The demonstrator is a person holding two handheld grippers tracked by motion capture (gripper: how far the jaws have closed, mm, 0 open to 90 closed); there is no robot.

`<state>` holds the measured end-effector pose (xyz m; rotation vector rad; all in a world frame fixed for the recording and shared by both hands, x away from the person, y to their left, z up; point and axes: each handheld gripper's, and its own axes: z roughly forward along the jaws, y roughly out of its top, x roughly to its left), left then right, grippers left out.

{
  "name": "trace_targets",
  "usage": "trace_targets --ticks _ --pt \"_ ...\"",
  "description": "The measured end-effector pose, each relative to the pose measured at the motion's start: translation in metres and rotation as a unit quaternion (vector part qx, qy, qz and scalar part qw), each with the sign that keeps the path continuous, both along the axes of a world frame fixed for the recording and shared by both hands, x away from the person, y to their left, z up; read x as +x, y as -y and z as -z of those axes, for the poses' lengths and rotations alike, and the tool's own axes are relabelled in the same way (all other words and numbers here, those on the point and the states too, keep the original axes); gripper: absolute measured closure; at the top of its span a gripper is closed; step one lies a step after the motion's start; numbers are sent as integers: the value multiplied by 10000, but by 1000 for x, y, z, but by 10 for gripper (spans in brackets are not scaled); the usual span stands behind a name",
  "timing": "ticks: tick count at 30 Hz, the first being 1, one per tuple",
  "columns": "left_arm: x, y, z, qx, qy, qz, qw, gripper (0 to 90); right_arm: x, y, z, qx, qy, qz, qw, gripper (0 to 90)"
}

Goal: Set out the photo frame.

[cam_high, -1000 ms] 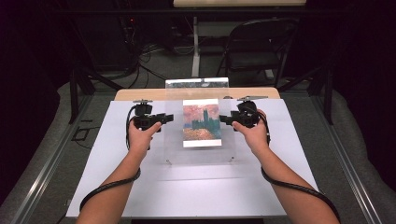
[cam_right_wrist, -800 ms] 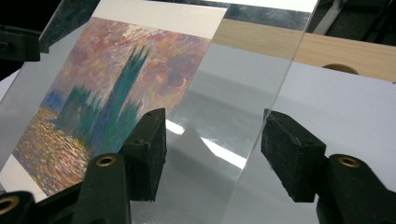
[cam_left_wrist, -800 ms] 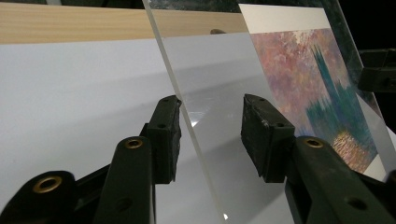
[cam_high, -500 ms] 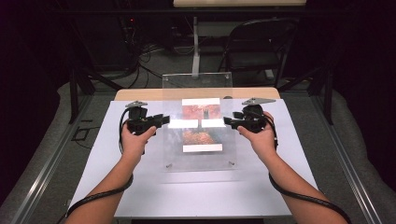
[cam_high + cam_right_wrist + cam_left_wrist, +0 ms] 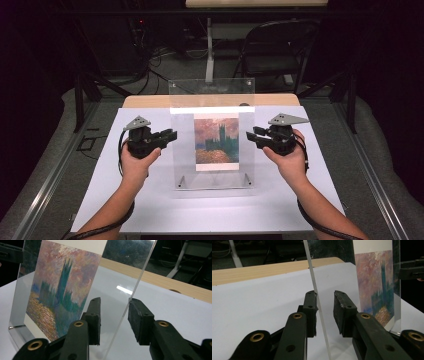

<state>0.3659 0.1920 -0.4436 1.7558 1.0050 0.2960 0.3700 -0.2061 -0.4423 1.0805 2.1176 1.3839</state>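
A clear acrylic picture frame [image 5: 212, 100] stands upright on the white sheet, with a print of a painted tower under a pink sky [image 5: 216, 140] inside it. My left gripper [image 5: 170, 136] is at its left edge. In the left gripper view the panel's edge [image 5: 313, 282] runs between the parted jaws of that gripper [image 5: 325, 296], close against the left one, and the print [image 5: 375, 282] shows beyond. My right gripper [image 5: 251, 135] is at the right edge. In the right gripper view its jaws [image 5: 115, 302] straddle the panel [image 5: 125, 255] with a gap, beside the print [image 5: 60, 282].
The white sheet [image 5: 150, 200] covers a wooden table [image 5: 150, 101]. A folding chair [image 5: 275, 45] and cables stand on the floor behind. Metal rails [image 5: 45, 190] run along both sides of the table.
The frame, which leaned back low between the grippers a second ago, has been tipped up and now stands upright. Both hands have shifted slightly outward and toward me.
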Motion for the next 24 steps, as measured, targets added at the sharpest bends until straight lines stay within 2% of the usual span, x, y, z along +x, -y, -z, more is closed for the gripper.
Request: trace_targets --ticks 3,7,11,17,20,24 --pt "-10 -1 0 -47 78 33 10000 738 -10 0 -1 -73 147 -9 9999 643" --pt "-23 -1 -1 50 262 106 9996 742 -24 1 -1 -78 313 -26 9995 660" --pt "-36 -2 0 45 361 197 9991 743 -37 4 2 66 399 -63 9992 676" --pt "-54 -1 6 -57 468 315 9984 723 -54 8 6 312 394 -180 9986 689" --pt "-62 -1 10 5 573 387 9976 704 -61 9 11 412 345 -268 9982 683" --pt "-69 2 16 10 592 442 9973 684 -67 9 18 502 280 -363 9977 665"
